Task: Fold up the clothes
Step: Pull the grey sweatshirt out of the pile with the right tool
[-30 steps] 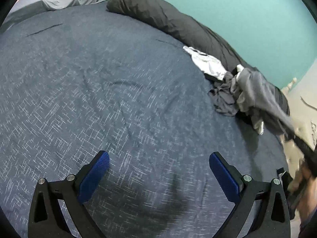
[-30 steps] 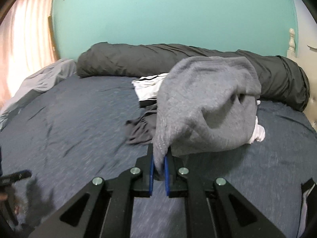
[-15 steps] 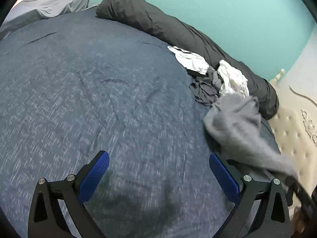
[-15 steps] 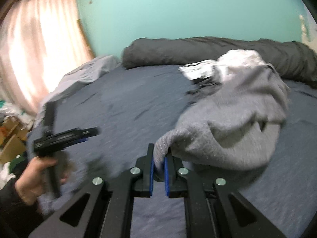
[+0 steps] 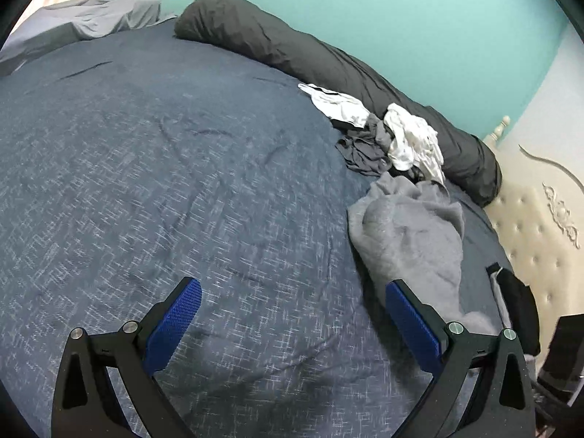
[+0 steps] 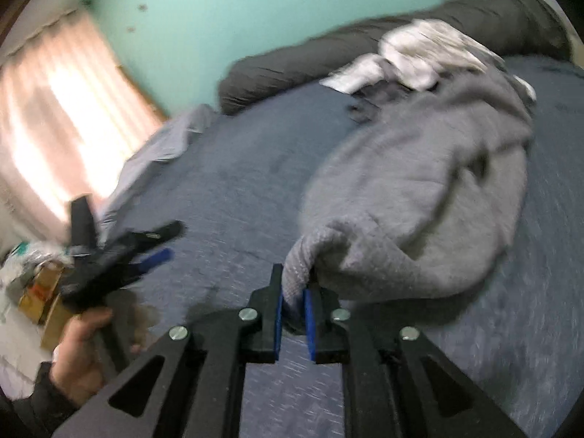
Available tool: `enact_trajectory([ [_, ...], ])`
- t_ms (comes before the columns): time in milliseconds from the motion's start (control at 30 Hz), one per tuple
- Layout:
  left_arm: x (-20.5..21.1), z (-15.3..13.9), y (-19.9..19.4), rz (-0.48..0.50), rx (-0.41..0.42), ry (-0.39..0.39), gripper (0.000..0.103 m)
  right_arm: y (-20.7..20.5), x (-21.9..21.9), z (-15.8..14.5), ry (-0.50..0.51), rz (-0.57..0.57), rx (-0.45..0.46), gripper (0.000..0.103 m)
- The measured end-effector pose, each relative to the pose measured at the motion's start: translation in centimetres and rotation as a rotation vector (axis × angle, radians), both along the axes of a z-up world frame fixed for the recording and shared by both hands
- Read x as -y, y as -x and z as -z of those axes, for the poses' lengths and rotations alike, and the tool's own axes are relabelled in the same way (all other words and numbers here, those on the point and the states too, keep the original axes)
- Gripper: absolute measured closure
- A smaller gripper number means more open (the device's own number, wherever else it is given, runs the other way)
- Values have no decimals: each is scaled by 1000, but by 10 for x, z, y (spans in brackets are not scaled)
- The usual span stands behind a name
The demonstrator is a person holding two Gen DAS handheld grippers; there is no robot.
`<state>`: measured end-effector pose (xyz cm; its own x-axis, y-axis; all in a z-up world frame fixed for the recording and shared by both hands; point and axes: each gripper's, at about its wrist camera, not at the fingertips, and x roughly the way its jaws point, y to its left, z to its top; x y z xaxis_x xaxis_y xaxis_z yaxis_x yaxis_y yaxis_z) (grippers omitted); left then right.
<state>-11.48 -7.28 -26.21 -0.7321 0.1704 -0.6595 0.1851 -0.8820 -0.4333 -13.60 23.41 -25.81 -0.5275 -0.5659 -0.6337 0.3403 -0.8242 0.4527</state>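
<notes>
A grey fleece garment [image 6: 419, 197] lies bunched on the blue bed cover; it also shows in the left wrist view [image 5: 412, 233], right of centre. My right gripper [image 6: 294, 294] is shut on one edge of it, low over the bed. My left gripper [image 5: 292, 301] is open and empty above bare cover, left of the garment; it also shows in the right wrist view [image 6: 146, 246], held in a hand. A pile of white and dark clothes [image 5: 387, 135] lies behind the grey garment.
A long dark rolled duvet [image 5: 328, 62] runs along the teal wall. A grey sheet [image 5: 91, 18] lies at the far left corner. A cream tufted headboard [image 5: 540, 241] bounds the bed at right. A curtained window [image 6: 62, 120] and boxes [image 6: 40, 292] are at the left.
My right gripper has dragged the grey garment off the clothes pile toward the bed's near side and lowered it onto the cover. The left gripper stayed open, shifting slightly.
</notes>
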Motion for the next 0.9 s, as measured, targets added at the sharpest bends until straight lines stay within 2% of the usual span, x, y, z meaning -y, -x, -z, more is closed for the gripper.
enact_trajectory([
  [133, -5, 13, 9, 32, 18, -6, 0, -2, -8, 11, -6, 41, 12, 87],
  [200, -7, 18, 12, 42, 26, -9, 0, -7, -16, 9, 15, 67, -14, 71],
  [267, -11, 22, 15, 47, 34, -9, 0, -5, -23, 13, 38, 90, -23, 64],
  [367, -17, 22, 20, 61, 24, -2, 0, 3, -30, 25, 58, 121, -14, 49],
  [467, -24, 20, 24, 73, 8, 18, 0, 10, -38, 37, 78, 151, -5, 48],
  [700, -31, 28, 33, 82, 37, 65, 0, 28, -55, 66, 124, 222, 16, 47],
  [833, -34, 32, 39, 91, 56, 54, 0, 38, -49, 82, 163, 194, 77, 46],
  [900, -38, 34, 40, 95, 60, 57, 0, 42, -46, 83, 161, 186, 79, 46],
])
